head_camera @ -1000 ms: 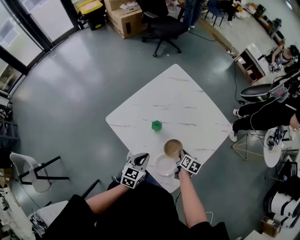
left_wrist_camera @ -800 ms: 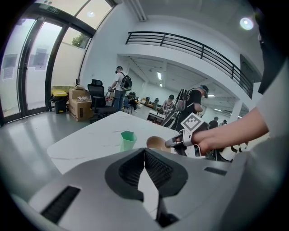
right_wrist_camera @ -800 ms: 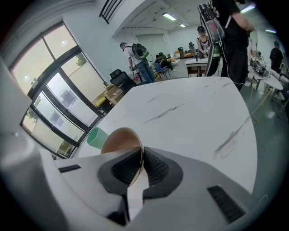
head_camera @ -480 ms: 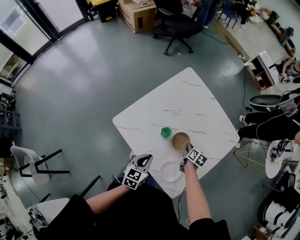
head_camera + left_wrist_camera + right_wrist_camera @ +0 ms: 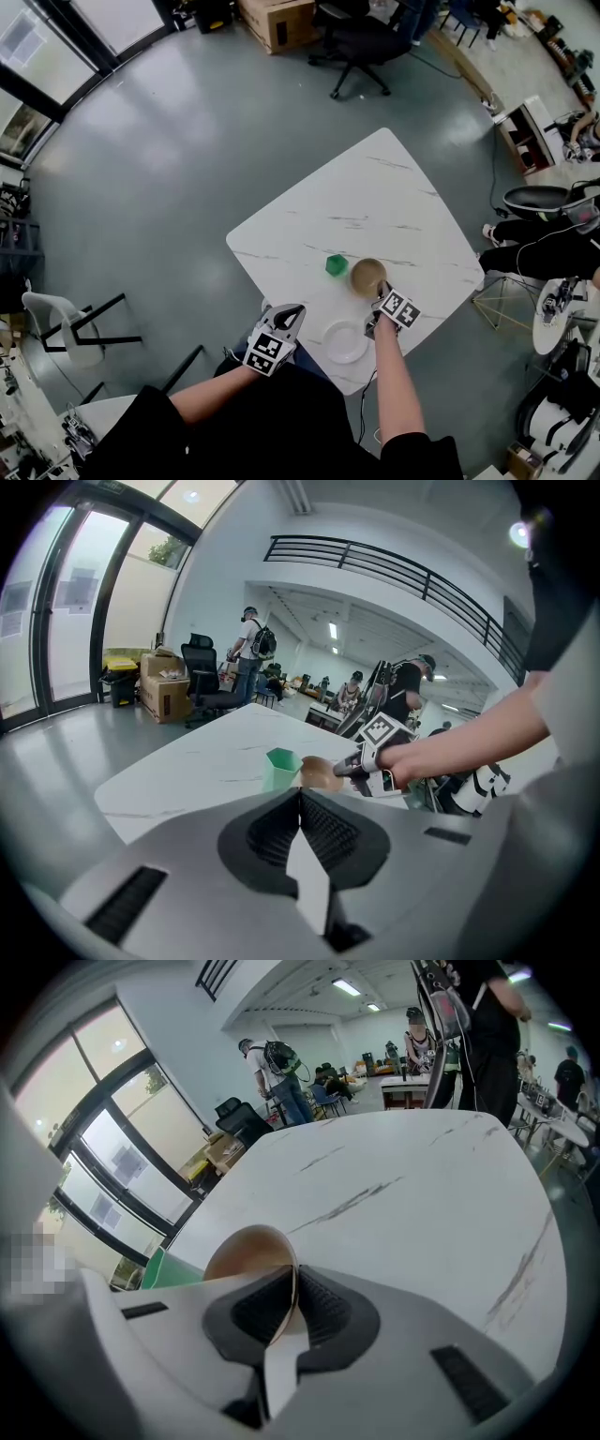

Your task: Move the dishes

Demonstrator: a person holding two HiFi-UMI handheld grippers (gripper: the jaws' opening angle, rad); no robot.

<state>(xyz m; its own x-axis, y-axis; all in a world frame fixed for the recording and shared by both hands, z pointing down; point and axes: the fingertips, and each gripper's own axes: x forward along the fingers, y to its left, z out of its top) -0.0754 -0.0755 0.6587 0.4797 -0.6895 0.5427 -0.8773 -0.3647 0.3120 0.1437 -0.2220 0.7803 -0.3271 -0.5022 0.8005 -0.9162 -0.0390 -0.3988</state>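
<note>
A tan bowl (image 5: 368,276) sits on the white marble table (image 5: 375,202) beside a green cup (image 5: 336,265). My right gripper (image 5: 379,298) is shut on the bowl's near rim; in the right gripper view the bowl (image 5: 248,1251) has its edge pinched between the jaws. A white plate (image 5: 345,342) lies near the table's front edge, between my two hands. My left gripper (image 5: 287,315) hovers at the table's near-left edge, shut with nothing in it. In the left gripper view the green cup (image 5: 281,767) and the bowl (image 5: 322,772) lie ahead.
Table edges drop to grey floor on all sides. A black office chair (image 5: 361,42) and a cardboard box (image 5: 281,21) stand far behind. People and equipment crowd the right side (image 5: 553,244). A grey chair (image 5: 66,328) stands at the left.
My right gripper has carried the bowl away from the plate, farther onto the table next to the green cup. The left gripper has stayed about where it was.
</note>
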